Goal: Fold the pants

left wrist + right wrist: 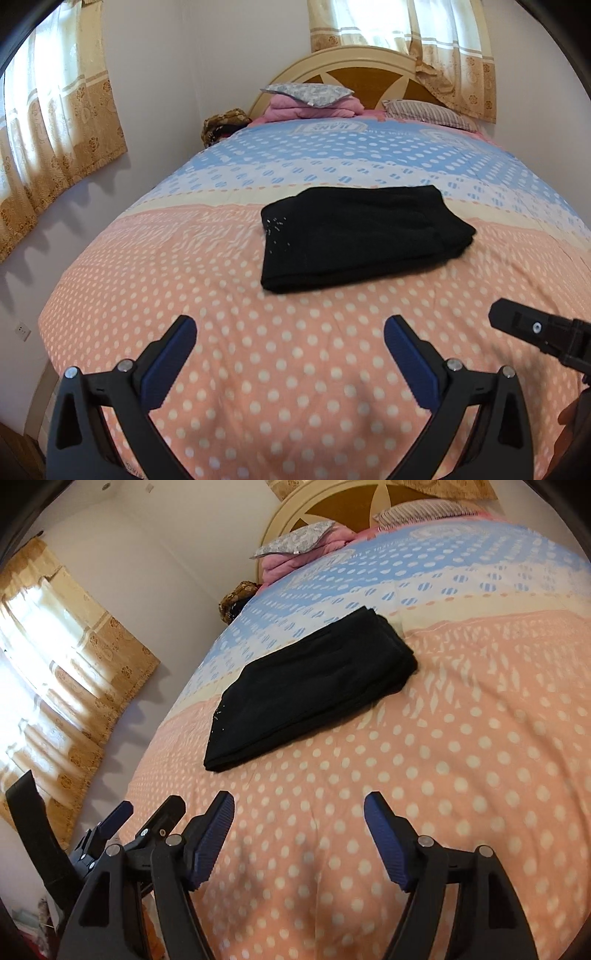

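The black pants lie folded into a compact rectangle on the pink and blue dotted bedspread, in the middle of the bed. They also show in the right wrist view. My left gripper is open and empty, held above the bedspread well short of the pants. My right gripper is open and empty, also short of the pants. The right gripper's tip shows at the right edge of the left wrist view. The left gripper shows at the lower left of the right wrist view.
Pillows and a pink folded blanket lie at the headboard. Gold curtains hang on the left wall and behind the headboard. The bed's left edge drops beside the wall.
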Tool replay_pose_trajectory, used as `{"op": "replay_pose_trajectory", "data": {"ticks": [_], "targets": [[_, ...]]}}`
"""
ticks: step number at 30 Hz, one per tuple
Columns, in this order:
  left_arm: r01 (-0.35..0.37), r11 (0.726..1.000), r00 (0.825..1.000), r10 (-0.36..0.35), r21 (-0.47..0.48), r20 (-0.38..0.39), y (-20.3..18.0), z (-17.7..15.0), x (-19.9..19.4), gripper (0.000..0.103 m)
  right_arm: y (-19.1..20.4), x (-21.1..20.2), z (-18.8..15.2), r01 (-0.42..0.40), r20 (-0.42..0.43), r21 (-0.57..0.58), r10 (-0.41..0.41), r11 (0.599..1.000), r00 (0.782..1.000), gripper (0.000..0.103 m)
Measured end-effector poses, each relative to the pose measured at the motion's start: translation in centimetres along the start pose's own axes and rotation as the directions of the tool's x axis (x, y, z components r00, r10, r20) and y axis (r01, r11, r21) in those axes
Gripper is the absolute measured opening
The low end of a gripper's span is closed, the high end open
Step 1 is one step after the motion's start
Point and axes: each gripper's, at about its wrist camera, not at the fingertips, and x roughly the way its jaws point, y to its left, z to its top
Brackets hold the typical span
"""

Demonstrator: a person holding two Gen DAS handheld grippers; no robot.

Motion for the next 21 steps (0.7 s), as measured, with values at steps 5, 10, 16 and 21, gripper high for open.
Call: {"op": "replay_pose_trajectory", "data": {"ticks": [5,10,16,21], "targets": [[-0.023,0.998,1.000,0.024,0.056,-0.013,-0.6,-1.8,-1.6,0.103,1.3,-1.6,-1.8,0.151,0.003,-0.075,-0.151,0.986,0.989,0.074],[0.025,0.998,0.999,-0.023,0.057,-0.029,-0.6,-2.6,-2.8,0.103,2.8,-3.3,-3.1,0.264,0.012,-0.149,-0.265,0.953,0.964,0.074],[0.052,0.997,0.998,-0.054,0.064,0.031,-0.5,-2.7,-6.3,0.103,5.5,-8.0,-4.0,0.302,0.156,-0.197,-0.274,0.933,0.949,0.074],[0.034,0.998,0.982,-0.045,0.060,0.182,0.0,-1.9,-11.1,0.103,8.5,-12.7,-4.9,0.334,0.344,-0.215,-0.249,0.918,0.905,0.074]]}}
